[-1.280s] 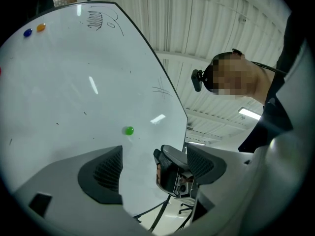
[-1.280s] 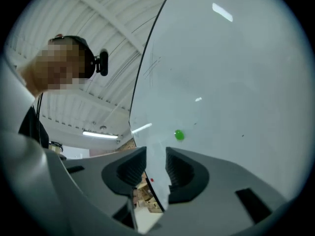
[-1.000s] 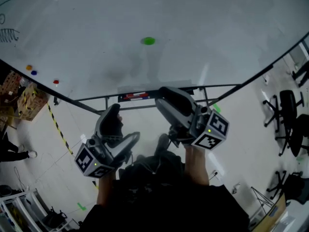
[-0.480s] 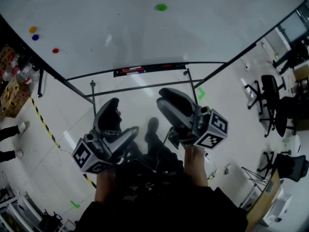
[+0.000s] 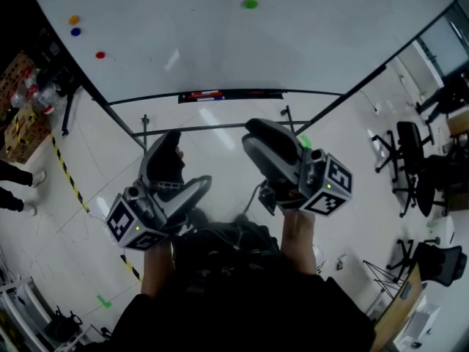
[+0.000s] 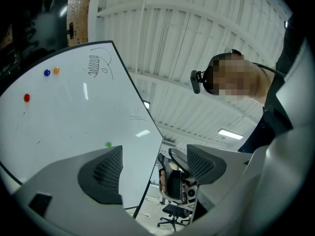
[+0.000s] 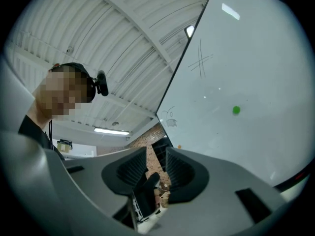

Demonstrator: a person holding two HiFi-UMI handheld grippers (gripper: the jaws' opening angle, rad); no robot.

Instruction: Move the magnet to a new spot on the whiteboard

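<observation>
The green magnet (image 5: 250, 4) sticks to the whiteboard (image 5: 308, 42) near the top of the head view, far above both grippers. It also shows in the left gripper view as the green magnet (image 6: 108, 144) and in the right gripper view as the green magnet (image 7: 236, 110). My left gripper (image 5: 189, 160) is held low in front of the body; its jaws stand wide apart with nothing between them (image 6: 155, 168). My right gripper (image 5: 256, 134) is beside it, its jaws nearly together and holding nothing (image 7: 156, 168). Neither gripper touches the board.
Orange (image 5: 74, 20), blue (image 5: 75, 31) and red (image 5: 100, 54) magnets sit at the board's left. A marker tray (image 5: 205, 94) and stand bars (image 5: 212, 128) run below the board. Office chairs (image 5: 410, 160) stand at the right; boxes (image 5: 18, 130) and striped floor tape (image 5: 66, 174) lie at the left.
The whiteboard and green magnet have slid up toward the top of the head view. Both grippers stay low by the body, their jaws unchanged.
</observation>
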